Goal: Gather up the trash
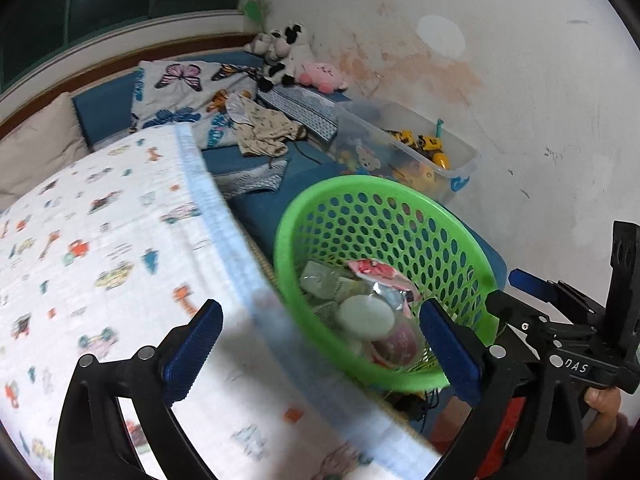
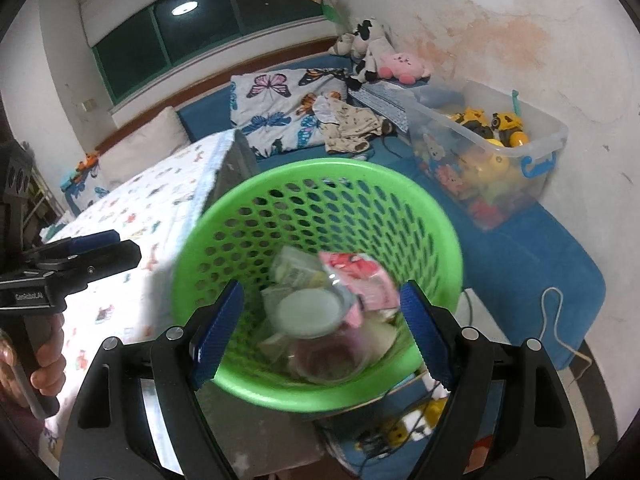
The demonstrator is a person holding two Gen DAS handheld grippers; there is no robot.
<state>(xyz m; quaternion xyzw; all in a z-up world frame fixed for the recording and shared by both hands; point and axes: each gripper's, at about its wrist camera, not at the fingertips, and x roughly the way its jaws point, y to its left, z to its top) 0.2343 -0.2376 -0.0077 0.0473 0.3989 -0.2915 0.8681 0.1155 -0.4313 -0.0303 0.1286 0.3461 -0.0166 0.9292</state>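
A green perforated basket [image 1: 320, 208] [image 2: 248, 196] stands beside the bed and holds trash: a clear jar with a white lid [image 1: 366, 316] [image 2: 308, 312], a pink wrapper [image 1: 380, 274] [image 2: 360, 272] and pale packets [image 2: 292, 268]. My left gripper [image 1: 320, 354] is open and empty, over the bed's edge to the left of the basket. My right gripper [image 2: 320, 334] is open and empty, right above the basket's near rim. The right gripper also shows in the left wrist view [image 1: 560, 304], and the left gripper shows in the right wrist view [image 2: 80, 256].
A bed with a white vehicle-print blanket [image 1: 100, 240] [image 2: 152, 208] fills the left. A blue mattress [image 2: 540, 264] carries a clear toy bin [image 1: 412, 152] [image 2: 488, 152], a butterfly pillow [image 2: 276, 108], clothes [image 2: 352, 124] and plush toys [image 2: 376, 52]. Small items [image 2: 400, 428] lie on the floor below the basket.
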